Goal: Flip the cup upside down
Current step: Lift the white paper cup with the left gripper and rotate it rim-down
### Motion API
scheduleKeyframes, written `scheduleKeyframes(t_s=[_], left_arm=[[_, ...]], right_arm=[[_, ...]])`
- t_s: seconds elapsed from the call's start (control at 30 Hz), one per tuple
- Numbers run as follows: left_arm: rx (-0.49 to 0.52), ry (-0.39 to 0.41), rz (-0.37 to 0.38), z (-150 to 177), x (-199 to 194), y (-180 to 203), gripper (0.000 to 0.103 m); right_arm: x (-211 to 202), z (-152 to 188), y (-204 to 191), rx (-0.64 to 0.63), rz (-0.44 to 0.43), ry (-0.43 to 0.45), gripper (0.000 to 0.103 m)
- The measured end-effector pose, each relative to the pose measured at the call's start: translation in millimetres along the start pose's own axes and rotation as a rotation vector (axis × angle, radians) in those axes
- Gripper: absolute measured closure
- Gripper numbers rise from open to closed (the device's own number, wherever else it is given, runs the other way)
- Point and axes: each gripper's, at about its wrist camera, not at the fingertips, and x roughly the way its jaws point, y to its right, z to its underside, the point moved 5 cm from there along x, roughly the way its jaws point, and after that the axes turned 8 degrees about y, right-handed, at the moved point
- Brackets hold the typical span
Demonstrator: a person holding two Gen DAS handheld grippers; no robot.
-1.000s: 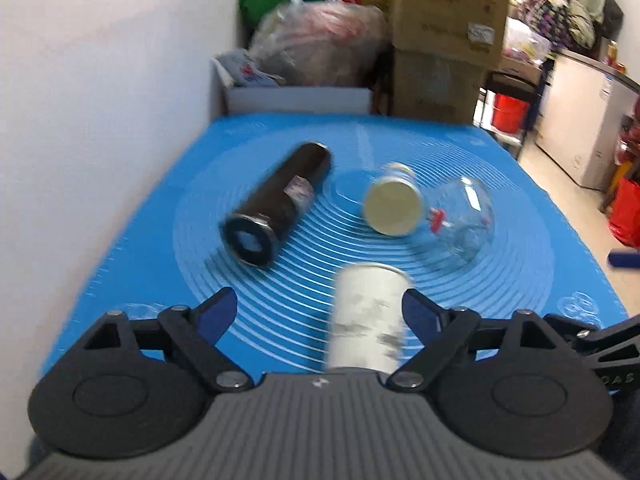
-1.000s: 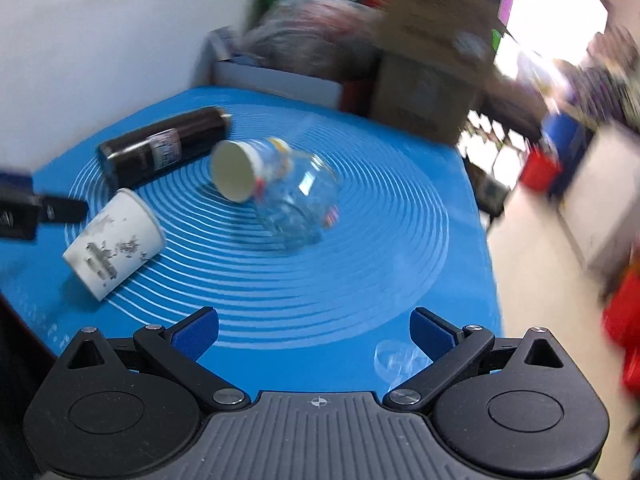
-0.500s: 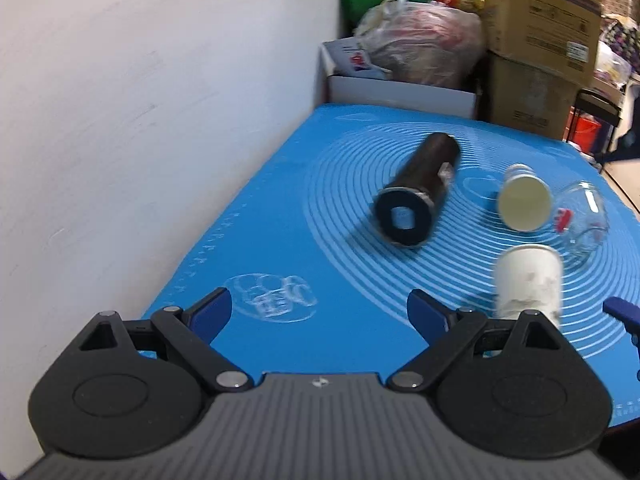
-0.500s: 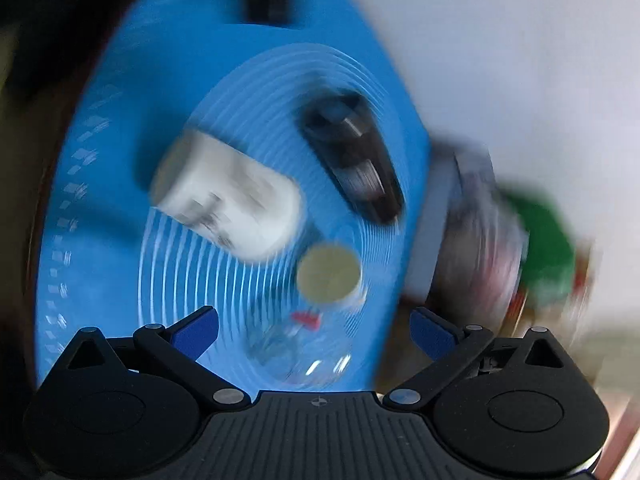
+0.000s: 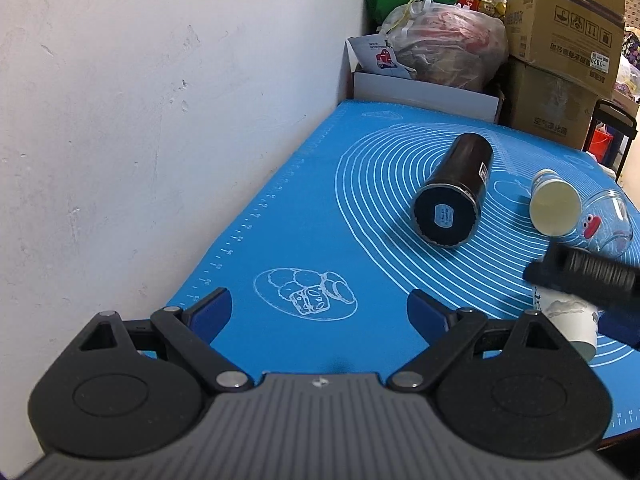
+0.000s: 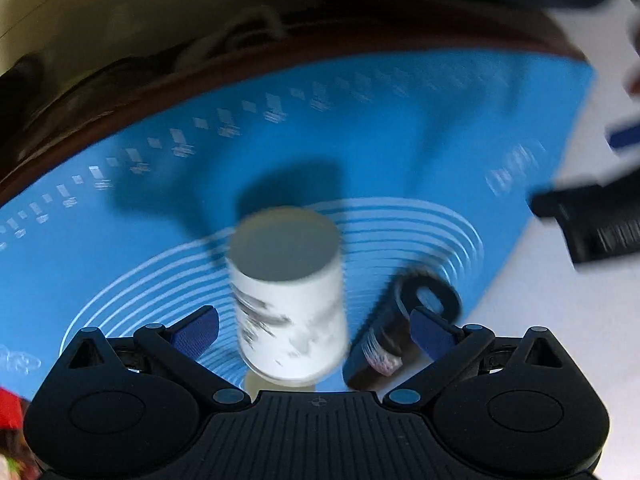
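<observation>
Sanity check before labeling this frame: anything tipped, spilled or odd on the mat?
Everything is on its side: black flask, small paper cup and glass jar. The patterned white cup lies between the open right gripper fingers. No spill visible. The right wrist view is motion-blurred.

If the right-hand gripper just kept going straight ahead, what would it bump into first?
Most likely the white paper cup: it sits between the open fingers of the right gripper, right in front of it. The picture is blurred, so depth is uncertain; the black bottle lies just beside.

The white paper cup with grey print [image 6: 290,300] looks matt. The blue silicone-like mat [image 5: 320,240] is smooth; the black cylindrical flask [image 5: 454,196] has a slight sheen.
</observation>
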Motion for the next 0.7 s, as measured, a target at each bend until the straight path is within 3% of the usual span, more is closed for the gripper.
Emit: scheduleKeyframes(t_s=[0.1,0.23,0.3,0.37,0.43,0.53,0.7], left_arm=[[0.002,0.000,0.003,-0.3,-0.3,1.0,0.009],[0.004,-0.003,0.003,0.0,-1.4,2.7,0.009],[0.001,-0.004,0.002,-0.3,-1.2,2.8,0.009],[0.001,-0.007,0.000,-1.2,-1.3,3.1,0.009],[0.003,-0.003,-0.001,-2.5,-2.5,3.5,0.009],[0.003,0.005,0.005,-5.0,-3.6,4.8,0.009],[0.018,0.022,0.028,-11.9,-5.7,16.5,0.009]], right_arm=[[8.0,-5.5,-15.5,-0.101,-0.026,0.010,0.010],[20.7,-7.1,-25.3,-0.143,-0.051,-0.005,0.020],[24.5,-7.0,-25.9,-0.134,-0.037,0.001,0.045],[27.6,-2.7,-20.6,-0.079,-0.033,0.007,0.046],[23.4,-2.3,-11.8,0.024,-0.041,0.028,0.047],[21.6,10.2,8.8,0.296,-0.034,0.074,0.048],[5.6,62.2,40.1,0.964,-0.031,0.200,0.048]])
